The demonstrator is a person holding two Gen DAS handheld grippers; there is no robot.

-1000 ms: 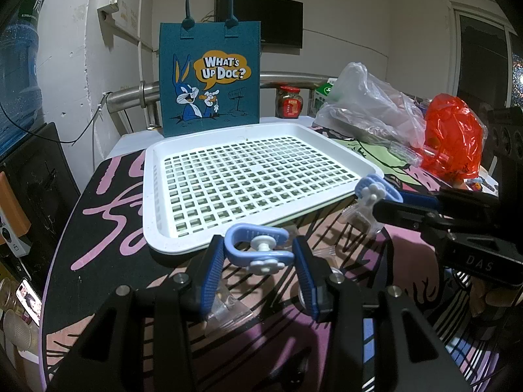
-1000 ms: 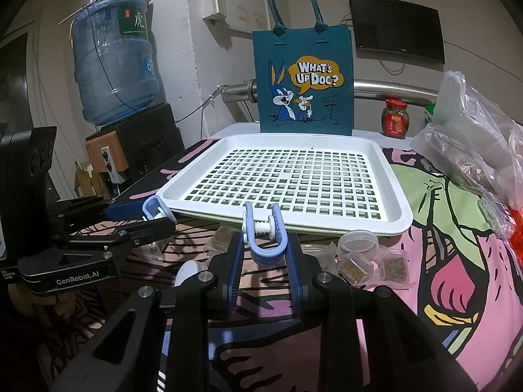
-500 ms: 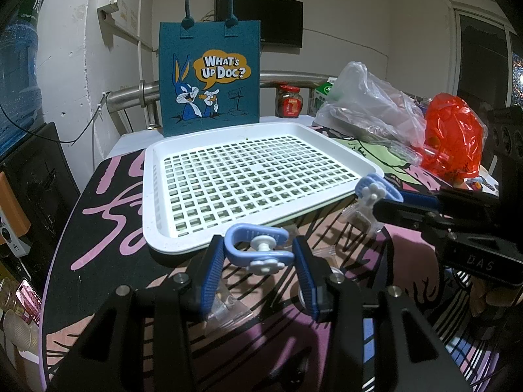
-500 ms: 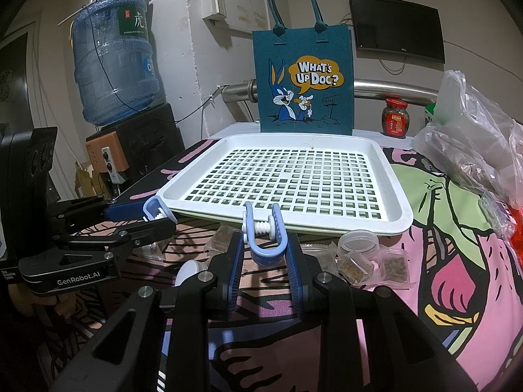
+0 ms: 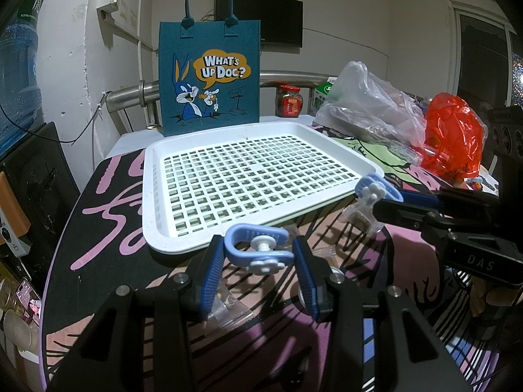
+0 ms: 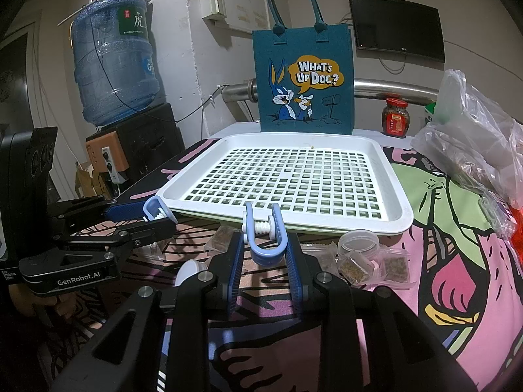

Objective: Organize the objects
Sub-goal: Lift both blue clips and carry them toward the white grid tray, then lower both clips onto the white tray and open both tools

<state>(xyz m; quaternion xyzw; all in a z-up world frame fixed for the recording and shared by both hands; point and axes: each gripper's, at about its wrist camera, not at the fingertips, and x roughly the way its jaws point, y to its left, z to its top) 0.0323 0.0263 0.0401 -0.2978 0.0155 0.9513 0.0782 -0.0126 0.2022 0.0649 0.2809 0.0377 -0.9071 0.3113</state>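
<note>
On the patterned tabletop [image 6: 457, 228] lies the white lattice tray [image 5: 255, 176], with the teal rabbit tote [image 6: 302, 81] upright behind it. At the tray's near edge, the left tongs [image 5: 258, 271] grip one blue clip [image 5: 255, 248] and the right tongs [image 6: 266, 261] grip another blue clip [image 6: 263, 238]. Small herb packets [image 6: 359, 264] and a clear round lid [image 6: 358, 241] sit just before the tray.

Dim indoor light, cool cast, soft shadows under tray [image 5: 153, 196]; sharp focus, fisheye-warped, dark corners.
</note>
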